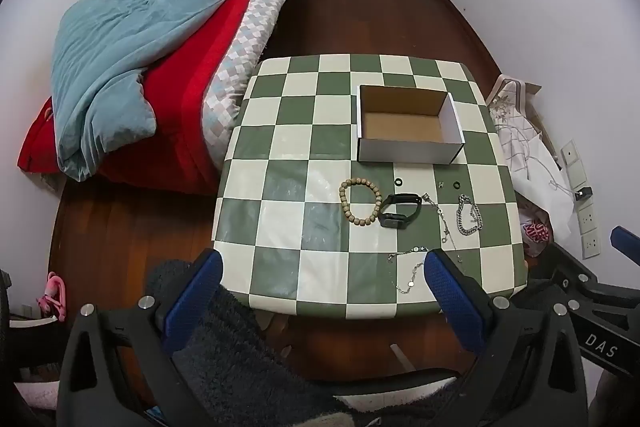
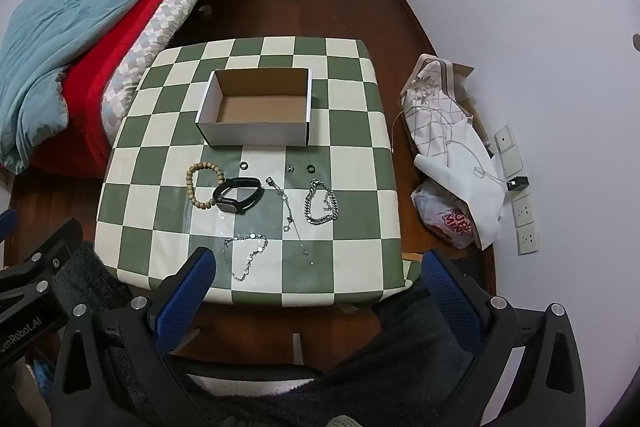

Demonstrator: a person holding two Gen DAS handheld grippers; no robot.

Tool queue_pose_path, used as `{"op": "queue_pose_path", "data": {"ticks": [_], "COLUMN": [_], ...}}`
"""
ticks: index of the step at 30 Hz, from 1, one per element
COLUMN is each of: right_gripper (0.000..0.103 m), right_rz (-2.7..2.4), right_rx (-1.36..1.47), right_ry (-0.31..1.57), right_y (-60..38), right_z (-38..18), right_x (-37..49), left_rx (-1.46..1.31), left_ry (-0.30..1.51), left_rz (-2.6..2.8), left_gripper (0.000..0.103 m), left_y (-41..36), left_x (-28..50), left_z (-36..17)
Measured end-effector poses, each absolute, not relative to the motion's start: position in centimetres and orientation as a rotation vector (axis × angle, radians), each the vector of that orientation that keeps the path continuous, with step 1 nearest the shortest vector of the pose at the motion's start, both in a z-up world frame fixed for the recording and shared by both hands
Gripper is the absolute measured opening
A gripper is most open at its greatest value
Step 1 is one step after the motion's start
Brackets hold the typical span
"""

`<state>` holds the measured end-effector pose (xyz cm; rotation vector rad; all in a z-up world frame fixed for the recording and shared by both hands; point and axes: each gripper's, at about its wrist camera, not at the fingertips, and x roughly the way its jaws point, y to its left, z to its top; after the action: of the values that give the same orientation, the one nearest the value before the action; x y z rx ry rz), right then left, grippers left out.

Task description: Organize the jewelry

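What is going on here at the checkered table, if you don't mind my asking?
A person holds two grippers above the table's near edge, and nothing is picked up yet. The left gripper and right gripper are both open and empty. On the checkered table lie a wooden bead bracelet, a black smartwatch, a chunky silver chain, two thinner chains and small rings. The cardboard box behind them is empty.

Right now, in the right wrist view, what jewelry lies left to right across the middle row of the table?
Wooden bead bracelet → black smartwatch → thin silver chain → chunky silver chain bracelet.
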<state>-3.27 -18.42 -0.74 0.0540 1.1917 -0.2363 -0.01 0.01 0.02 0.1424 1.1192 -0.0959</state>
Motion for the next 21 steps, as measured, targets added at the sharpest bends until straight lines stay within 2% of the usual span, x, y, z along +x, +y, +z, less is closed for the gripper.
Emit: {"op": "queue_pose_path", "data": {"ticks": [21], "right_gripper": [0.103], "right_rz": [-0.234], "right_rx": [0.053], "right_ry": [1.182], "right_y": [-17.7], "right_z": [0.1], "right_x": [-3.5], "left_rx": [0.144], "left_ry": [1.107], "left_rz": [-0.079], "left_gripper": [0.103], "left_y": [1.1], "left_x": [-0.9], "left_z": [0.8]}}
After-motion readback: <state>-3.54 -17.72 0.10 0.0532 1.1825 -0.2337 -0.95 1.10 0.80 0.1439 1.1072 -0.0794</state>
